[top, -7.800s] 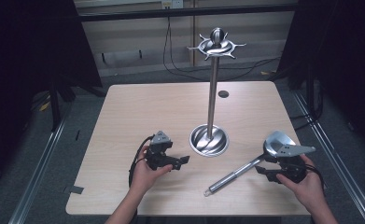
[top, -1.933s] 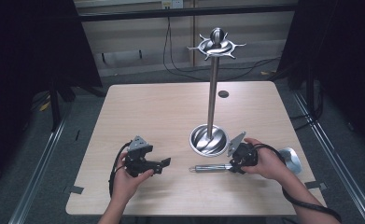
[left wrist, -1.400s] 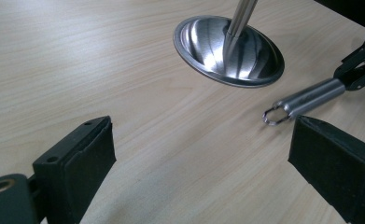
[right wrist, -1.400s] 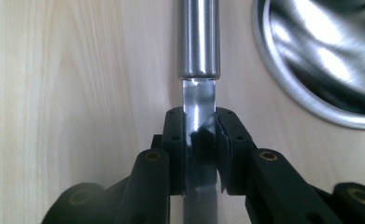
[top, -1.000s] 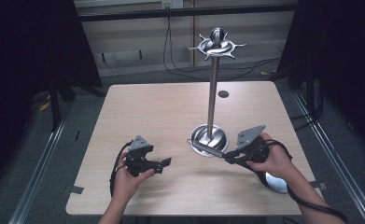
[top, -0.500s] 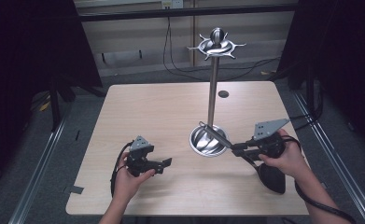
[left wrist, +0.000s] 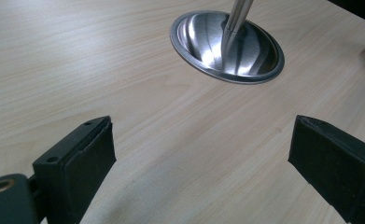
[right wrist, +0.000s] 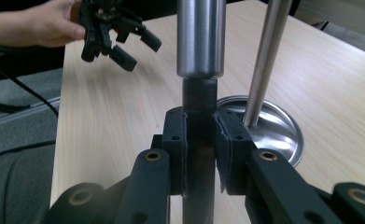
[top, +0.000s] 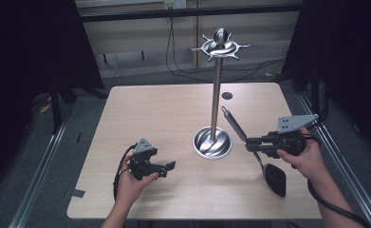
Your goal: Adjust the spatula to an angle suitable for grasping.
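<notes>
spatula | clamped in right hand-held gripper | beside stand

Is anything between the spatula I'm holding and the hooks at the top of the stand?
Nothing visible blocks it. The right hand-held gripper is shut on the black-headed, metal-handled spatula, beside the steel utensil stand's pole. The spiked hook ring on top looks bare, with open air between it and the handle tip.

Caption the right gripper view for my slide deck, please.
Right gripper clamped on a spatula's dark shaft, beside the steel stand.
</notes>
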